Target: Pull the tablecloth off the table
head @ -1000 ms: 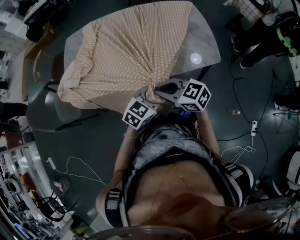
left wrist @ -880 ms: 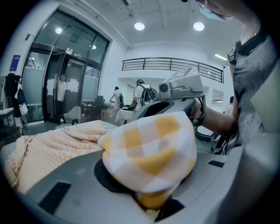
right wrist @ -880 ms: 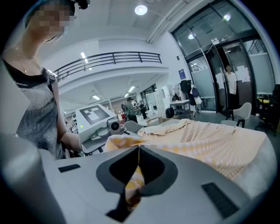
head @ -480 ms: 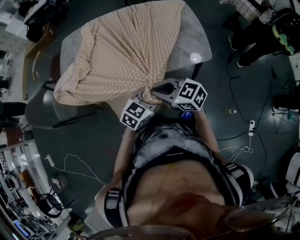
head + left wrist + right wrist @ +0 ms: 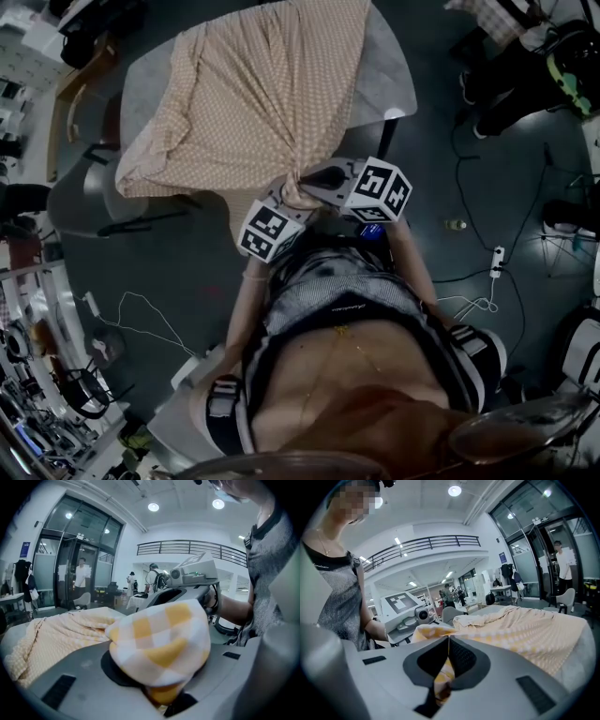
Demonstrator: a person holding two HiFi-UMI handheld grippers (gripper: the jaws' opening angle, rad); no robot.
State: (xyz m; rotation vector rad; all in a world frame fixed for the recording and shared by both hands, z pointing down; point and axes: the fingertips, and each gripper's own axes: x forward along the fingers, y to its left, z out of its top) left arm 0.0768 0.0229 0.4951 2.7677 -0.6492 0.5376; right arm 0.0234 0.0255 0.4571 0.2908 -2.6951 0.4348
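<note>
Tablecloth [image 5: 253, 94]: soft yellow-checked fabric, fanned folds over rounded grey table [image 5: 389, 75]

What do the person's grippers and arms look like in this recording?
Both the left gripper and right gripper have smooth light-grey moulded bodies with dark jaw recesses. Each carries a white cube printed with black square markers: left cube, right cube. The arms are sleeveless; the person wears a grey striped top.

The head view is dim and murky, bent at its corners. Both gripper views are bright under round ceiling lights [image 5: 153, 507], with dark curved edges; the nearest tablecloth [image 5: 159, 639] looks perhaps slightly soft.
</note>
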